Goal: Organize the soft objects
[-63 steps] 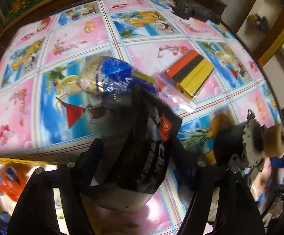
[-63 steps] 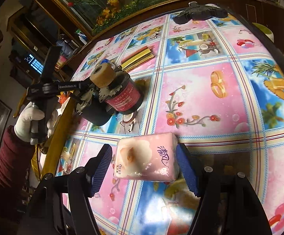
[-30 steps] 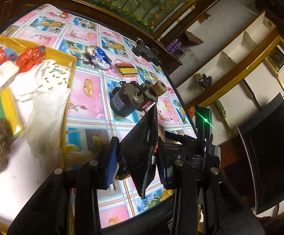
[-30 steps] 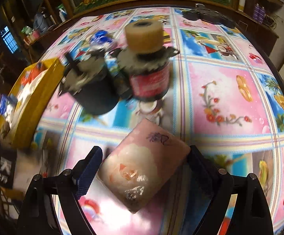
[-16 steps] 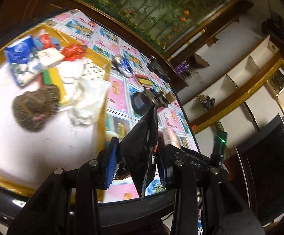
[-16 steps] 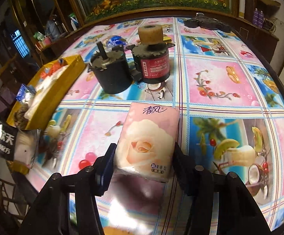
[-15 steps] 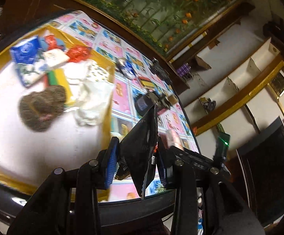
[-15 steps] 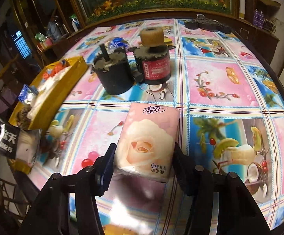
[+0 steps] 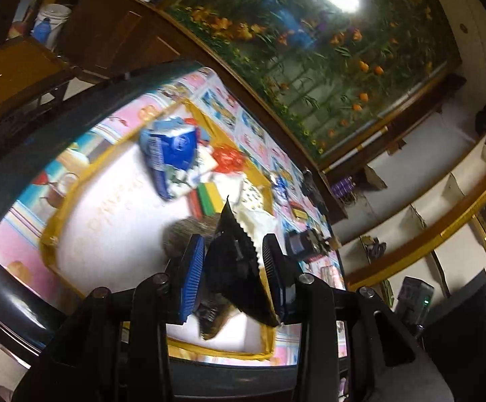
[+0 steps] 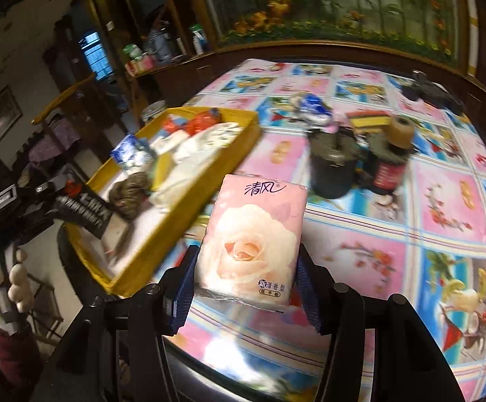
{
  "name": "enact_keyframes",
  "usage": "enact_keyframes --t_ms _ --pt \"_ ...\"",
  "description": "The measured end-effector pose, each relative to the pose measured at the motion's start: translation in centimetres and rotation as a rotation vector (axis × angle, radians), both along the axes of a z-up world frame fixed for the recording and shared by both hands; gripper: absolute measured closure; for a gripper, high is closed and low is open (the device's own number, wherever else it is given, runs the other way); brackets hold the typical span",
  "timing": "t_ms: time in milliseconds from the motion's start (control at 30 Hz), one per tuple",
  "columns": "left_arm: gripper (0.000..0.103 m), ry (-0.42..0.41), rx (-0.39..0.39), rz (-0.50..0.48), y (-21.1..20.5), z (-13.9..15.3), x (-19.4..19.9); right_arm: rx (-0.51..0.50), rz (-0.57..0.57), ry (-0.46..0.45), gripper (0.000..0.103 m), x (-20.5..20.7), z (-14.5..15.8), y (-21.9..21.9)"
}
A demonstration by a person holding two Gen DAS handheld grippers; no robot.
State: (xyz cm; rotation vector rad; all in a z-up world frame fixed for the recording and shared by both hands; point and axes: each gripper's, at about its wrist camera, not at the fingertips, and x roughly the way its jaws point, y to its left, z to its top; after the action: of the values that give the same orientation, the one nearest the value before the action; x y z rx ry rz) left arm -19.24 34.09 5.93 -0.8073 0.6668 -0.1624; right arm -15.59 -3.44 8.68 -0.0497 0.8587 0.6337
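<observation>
Left wrist view: the left gripper (image 9: 234, 274) was partly closed, its blue pads pressed on a black serrated-edge packet (image 9: 239, 268).
Yellow tray, left view: the yellow tray (image 9: 53, 231) lay under the held packet, with a white floor.
Tray contents, left to right: a blue-and-white pack (image 9: 172, 160) toward the tray's far left, a red crinkled wrapper (image 9: 228, 160) beyond it, a yellow-green sponge (image 9: 206, 198) near the middle, a brown scrubber (image 9: 184, 234) just behind the left pad.
Only in the left view: the tray's white floor seen from above, and a shelf unit off to the tray's right.
Right wrist view: the right gripper (image 10: 246, 288) was closed partway on a pink tissue pack (image 10: 253, 238), both pads against its sides; the jaws had just been closing on it.
Tissue pack's place: lifted clear of the patterned tablecloth (image 10: 444, 207), just right of the tray's near corner.
Only in the right view: the person's white-gloved hand (image 10: 3, 288) at far left carrying the left gripper, the black packet's white lettering over the tray's near end, and right of the tray a black motor (image 10: 331, 167) and a red-labelled part (image 10: 388, 167) side by side.
Farther from the tray: a blue foil wrapper (image 10: 311, 109) and a striped yellow pack (image 10: 370, 120).
</observation>
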Motion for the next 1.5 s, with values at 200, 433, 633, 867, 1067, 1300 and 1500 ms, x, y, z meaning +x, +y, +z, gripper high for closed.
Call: enact_keyframes --t_ms 200,433,633,867,1067,1300,1500 --pt "0.069 0.123 0.131 0.101 0.7 -2.3 1.2 -0.042 0.145 0.017 0.049 0.4 -0.1 7.2" --pt "0.049 0.032 0.179 0.150 2.0 -0.6 -0.1 -0.161 0.343 0.075 0.049 1.1 -2.3 15.9" --pt "0.036 -0.018 0.201 0.195 3.1 0.6 -1.7 -0.219 0.330 0.096 0.049 4.3 -3.8 19.7" --pt "0.036 0.009 0.198 0.178 2.9 0.4 -1.6 -0.189 0.278 0.099 0.035 5.0 -4.5 20.7" --pt "0.036 0.028 0.217 0.138 1.1 0.8 -1.6 -0.233 0.248 -0.081 0.018 1.4 -2.3 18.3" --pt "0.036 0.051 0.256 0.091 -2.0 1.6 -1.8 -0.276 0.164 -0.192 0.013 -2.0 -1.6 14.0" --pt "0.036 0.049 0.299 0.045 -5.2 2.6 -1.9 -0.250 0.074 -0.187 0.013 -2.1 -0.8 9.4"
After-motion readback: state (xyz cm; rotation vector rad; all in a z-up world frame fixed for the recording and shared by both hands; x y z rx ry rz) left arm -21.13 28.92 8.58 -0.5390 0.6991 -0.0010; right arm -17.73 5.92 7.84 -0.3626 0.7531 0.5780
